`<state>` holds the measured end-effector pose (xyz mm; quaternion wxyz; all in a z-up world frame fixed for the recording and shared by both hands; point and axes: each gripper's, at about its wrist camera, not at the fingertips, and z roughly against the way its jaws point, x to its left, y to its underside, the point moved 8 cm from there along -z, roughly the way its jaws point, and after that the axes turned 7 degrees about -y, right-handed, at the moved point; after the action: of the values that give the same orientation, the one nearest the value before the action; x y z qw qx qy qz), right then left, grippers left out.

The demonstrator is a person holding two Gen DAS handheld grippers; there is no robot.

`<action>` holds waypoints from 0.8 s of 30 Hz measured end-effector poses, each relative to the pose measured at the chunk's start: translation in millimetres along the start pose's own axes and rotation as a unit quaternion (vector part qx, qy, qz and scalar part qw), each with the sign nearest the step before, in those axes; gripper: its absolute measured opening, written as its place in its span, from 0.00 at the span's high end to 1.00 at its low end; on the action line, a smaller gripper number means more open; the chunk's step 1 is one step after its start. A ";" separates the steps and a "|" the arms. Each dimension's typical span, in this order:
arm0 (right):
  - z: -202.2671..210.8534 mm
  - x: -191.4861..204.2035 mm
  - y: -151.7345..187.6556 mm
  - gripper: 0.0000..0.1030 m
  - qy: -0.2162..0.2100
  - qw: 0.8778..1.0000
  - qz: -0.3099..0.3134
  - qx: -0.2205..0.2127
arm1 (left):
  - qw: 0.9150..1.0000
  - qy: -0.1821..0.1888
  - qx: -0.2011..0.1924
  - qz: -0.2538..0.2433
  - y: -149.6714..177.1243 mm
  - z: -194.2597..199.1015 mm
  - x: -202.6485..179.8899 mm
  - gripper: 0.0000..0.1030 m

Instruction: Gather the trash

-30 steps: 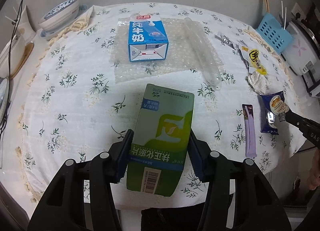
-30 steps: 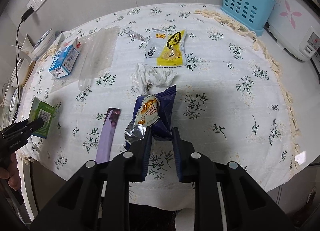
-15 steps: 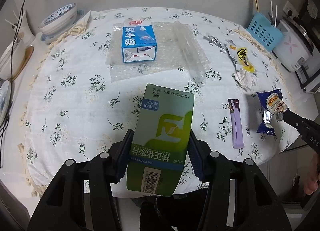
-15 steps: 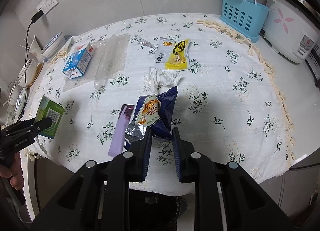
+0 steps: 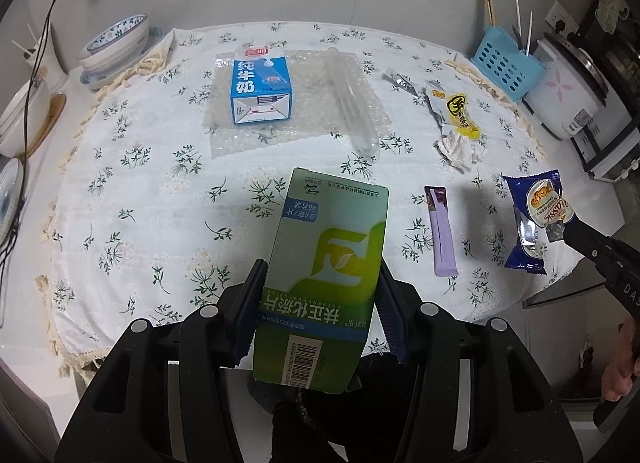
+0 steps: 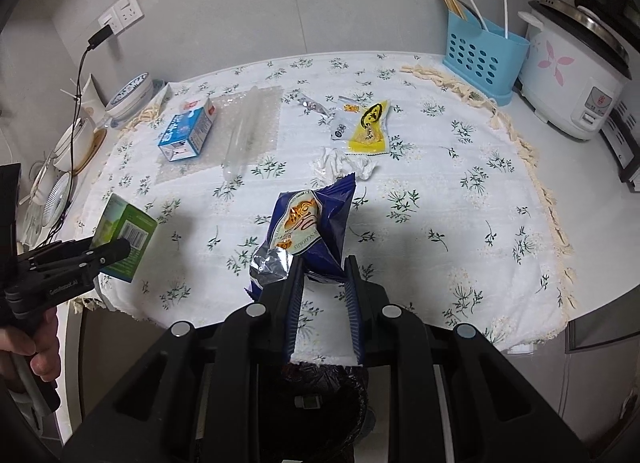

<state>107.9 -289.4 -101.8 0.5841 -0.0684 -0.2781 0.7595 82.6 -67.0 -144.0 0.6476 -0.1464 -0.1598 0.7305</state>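
— Where does the left wrist view look from?
— Above the near edge of the table (image 5: pixel 132 199), steeply down past its own claw (image 5: pixel 318 303); the milk carton (image 5: pixel 260 89) lies at twelve o'clock.
— And the right one?
— Much the same, angled from the right; both share the whole cloth, and each catches the other claw at three or nine o'clock.

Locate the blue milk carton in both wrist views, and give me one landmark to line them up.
Left wrist: blue milk carton upper centre-left, lying on the bubble wrap sheet, beyond the held green box.
Right wrist: the carton upper left, same sheet under it.
Shared landmark: blue cutlery holder, upper right in both.
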 end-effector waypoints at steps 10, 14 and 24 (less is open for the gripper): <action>20.3 18.0 15.1 0.81 -0.012 1.000 0.009 -0.008 | 1.000 0.003 -0.015 -0.006 15.2 16.6 -3.6 0.50; 25.8 23.1 22.5 0.81 -0.018 1.000 0.012 -0.009 | 1.000 0.006 -0.016 -0.007 25.0 19.5 -5.3 0.50; 33.7 33.0 43.3 0.81 -0.027 0.999 0.016 -0.007 | 1.000 0.011 -0.015 -0.001 48.4 30.2 -4.8 0.50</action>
<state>46.5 -277.4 -88.1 0.5635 -0.0560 -0.2980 0.7684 27.0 -78.4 -137.0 0.6480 -0.1635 -0.1636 0.7257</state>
